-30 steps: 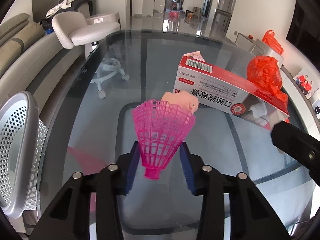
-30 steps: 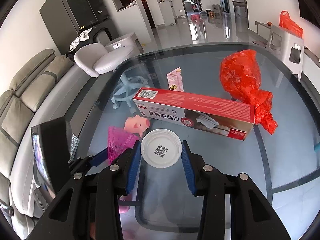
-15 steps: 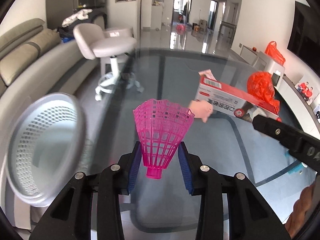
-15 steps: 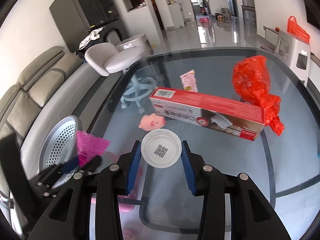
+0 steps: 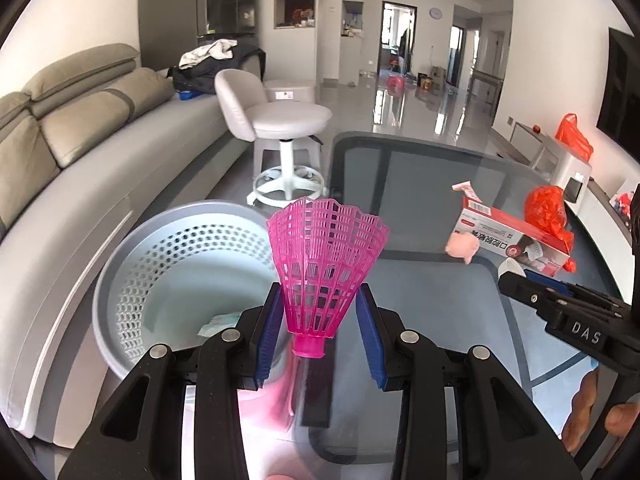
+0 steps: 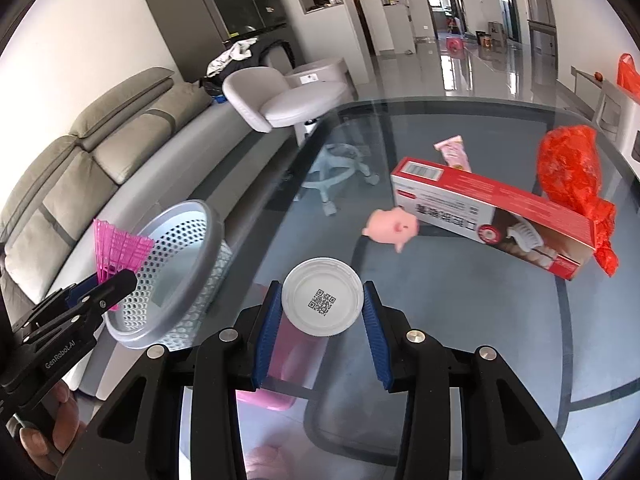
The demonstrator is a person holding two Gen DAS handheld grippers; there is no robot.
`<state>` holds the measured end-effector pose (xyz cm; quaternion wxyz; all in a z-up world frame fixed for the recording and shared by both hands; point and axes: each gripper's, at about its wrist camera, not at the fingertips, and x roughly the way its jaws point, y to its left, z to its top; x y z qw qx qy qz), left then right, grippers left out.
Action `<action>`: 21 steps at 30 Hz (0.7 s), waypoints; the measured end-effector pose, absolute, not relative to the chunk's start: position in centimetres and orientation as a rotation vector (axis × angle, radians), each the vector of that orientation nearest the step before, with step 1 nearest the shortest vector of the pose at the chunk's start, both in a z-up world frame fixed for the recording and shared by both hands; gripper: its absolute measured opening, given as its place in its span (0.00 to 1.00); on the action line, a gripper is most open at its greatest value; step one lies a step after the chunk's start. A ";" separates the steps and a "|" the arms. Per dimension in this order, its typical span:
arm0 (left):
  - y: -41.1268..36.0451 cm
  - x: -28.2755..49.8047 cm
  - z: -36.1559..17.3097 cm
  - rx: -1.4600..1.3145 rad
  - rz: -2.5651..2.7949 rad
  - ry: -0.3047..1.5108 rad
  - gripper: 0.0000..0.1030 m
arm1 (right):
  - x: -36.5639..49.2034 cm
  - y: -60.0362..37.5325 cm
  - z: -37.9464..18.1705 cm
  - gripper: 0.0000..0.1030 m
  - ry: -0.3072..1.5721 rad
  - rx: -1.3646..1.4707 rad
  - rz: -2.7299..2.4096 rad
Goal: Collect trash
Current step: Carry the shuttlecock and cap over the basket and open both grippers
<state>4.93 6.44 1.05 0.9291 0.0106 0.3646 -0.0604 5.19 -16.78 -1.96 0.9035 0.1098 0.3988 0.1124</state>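
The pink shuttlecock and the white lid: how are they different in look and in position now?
The pink shuttlecock is an open plastic mesh cone, while the white lid is a solid flat disc with a QR code. The shuttlecock is in the left gripper, beside the grey perforated bin; the lid is in the right gripper, above the glass table. Both are gripped between blue pads.

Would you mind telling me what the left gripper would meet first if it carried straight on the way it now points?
Probably nothing soon. The left gripper, shut on the pink shuttlecock, points across the near corner of the glass table, beside the mesh bin. The white stool lies roughly ahead, though depth is unclear.
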 end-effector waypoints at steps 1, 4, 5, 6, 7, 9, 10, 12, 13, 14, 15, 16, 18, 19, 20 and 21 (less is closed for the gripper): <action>6.9 4.8 1.0 0.019 -0.121 0.747 0.36 | 5.2 -16.5 -1.8 0.38 0.820 0.221 0.234; 8.7 4.6 0.7 0.005 -0.114 0.752 0.35 | 5.2 -15.2 -1.3 0.38 0.801 0.194 0.245; 9.0 4.6 0.5 0.004 -0.110 0.756 0.36 | 5.1 -14.8 -1.1 0.38 0.794 0.185 0.249; 9.6 4.7 0.2 0.000 -0.104 0.767 0.36 | 5.1 -14.4 -0.8 0.38 0.786 0.173 0.253; 9.9 4.7 -0.1 -0.004 -0.100 0.774 0.36 | 5.0 -13.7 -0.5 0.38 0.777 0.156 0.258; 11.0 4.9 -0.5 -0.014 -0.090 0.788 0.36 | 4.9 -12.7 -0.2 0.38 0.768 0.158 0.272; 11.5 4.9 -0.5 -0.014 -0.085 0.787 0.36 | 4.9 -12.3 -0.1 0.38 0.767 0.165 0.284; 12.4 4.8 -0.5 -0.013 -0.071 0.781 0.36 | 5.1 -11.0 0.1 0.38 0.761 0.164 0.312; 12.8 4.9 -0.5 -0.014 -0.067 0.779 0.36 | 5.3 -10.4 0.0 0.38 0.760 0.159 0.320; 13.4 4.9 -0.4 -0.015 -0.061 0.774 0.36 | 5.6 -9.7 0.1 0.38 0.761 0.155 0.332; 13.7 4.9 -0.4 -0.014 -0.055 0.772 0.36 | 5.9 -8.7 0.1 0.38 0.762 0.149 0.350; 14.5 5.1 -0.4 -0.016 -0.041 0.768 0.36 | 6.1 -8.0 0.2 0.38 0.762 0.141 0.362; 15.5 5.4 -0.3 -0.024 -0.028 0.768 0.36 | 6.6 -6.3 0.2 0.38 0.762 0.132 0.393; 16.2 5.5 -0.3 -0.027 -0.015 0.768 0.36 | 6.8 -5.7 0.1 0.38 0.763 0.130 0.408; 16.7 5.6 -0.4 -0.028 -0.006 0.766 0.36 | 7.1 -4.9 0.1 0.38 0.766 0.127 0.426; 17.3 5.8 -0.4 -0.030 0.003 0.764 0.36 | 7.5 -4.0 0.0 0.38 0.772 0.123 0.447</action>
